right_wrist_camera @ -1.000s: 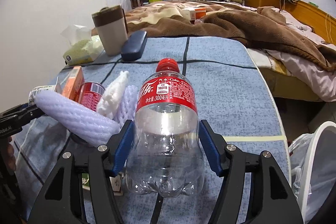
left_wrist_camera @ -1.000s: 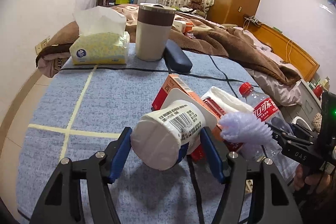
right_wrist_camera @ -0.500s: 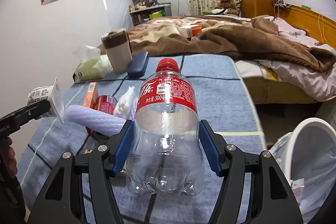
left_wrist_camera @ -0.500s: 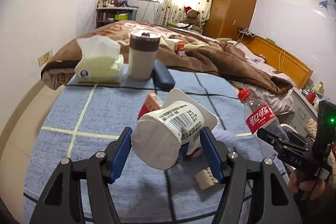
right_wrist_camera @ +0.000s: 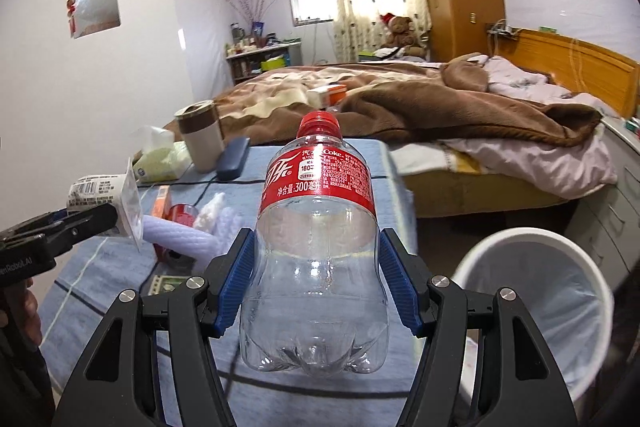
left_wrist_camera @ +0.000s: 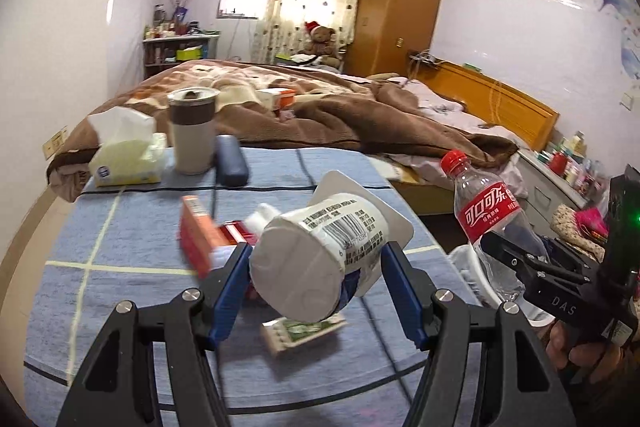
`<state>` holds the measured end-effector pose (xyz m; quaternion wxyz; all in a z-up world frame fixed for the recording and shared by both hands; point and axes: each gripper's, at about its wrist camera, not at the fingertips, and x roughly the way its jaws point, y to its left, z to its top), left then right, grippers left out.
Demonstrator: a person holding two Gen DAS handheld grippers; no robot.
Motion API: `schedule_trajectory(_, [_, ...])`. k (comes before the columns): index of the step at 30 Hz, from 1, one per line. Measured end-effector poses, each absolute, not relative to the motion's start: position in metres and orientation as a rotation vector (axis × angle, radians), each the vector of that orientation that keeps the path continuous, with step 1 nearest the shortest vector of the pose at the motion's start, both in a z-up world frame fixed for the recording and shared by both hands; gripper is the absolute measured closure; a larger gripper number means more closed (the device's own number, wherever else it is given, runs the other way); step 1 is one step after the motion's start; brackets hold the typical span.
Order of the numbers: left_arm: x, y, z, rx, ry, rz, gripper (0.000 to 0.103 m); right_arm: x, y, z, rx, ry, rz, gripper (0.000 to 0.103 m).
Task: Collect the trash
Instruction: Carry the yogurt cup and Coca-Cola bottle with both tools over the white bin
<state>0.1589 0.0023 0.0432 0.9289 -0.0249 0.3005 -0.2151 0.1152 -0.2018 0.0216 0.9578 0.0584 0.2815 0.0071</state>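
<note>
The left claw (left_wrist_camera: 316, 287) is clenched on a white yogurt cup (left_wrist_camera: 316, 259), holding it tilted above the table (left_wrist_camera: 100, 227), while the right claw (right_wrist_camera: 320, 287) grasps an empty Coke bottle (right_wrist_camera: 316, 235) upright by its lower body, lifted clear of the cloth. Just right of the bottle, beside the table's edge, stands a white lined bin (right_wrist_camera: 536, 307); neither piece is over it yet, so the drop-off appears to be the step in hand. Below the cup a small green-and-white pack (left_wrist_camera: 300, 331) lies on the table, and further back an orange carton (left_wrist_camera: 196, 239), a red can (right_wrist_camera: 180, 215) and a foam sleeve (right_wrist_camera: 176, 231) sit close together, apparently left to collect. Beyond them a tissue pack (left_wrist_camera: 124, 159), a tumbler (left_wrist_camera: 192, 135) and a dark case (left_wrist_camera: 230, 161) stand near the table's far edge, likely not trash.
</note>
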Motion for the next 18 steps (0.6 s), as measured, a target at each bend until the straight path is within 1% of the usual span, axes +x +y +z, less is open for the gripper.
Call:
schedule_trajectory(11, [0.145,-0.065,0.040,0.016,0.610,-0.553,0.035,0.088,-0.249,0.026,0.153,0.536,-0.106,0.039])
schedule_trajectory(18, [0.135,-0.086,0.004,-0.016,0.741,-0.669,0.035,0.083,-0.254,0.020,0.169,0.540,-0.116,0.039])
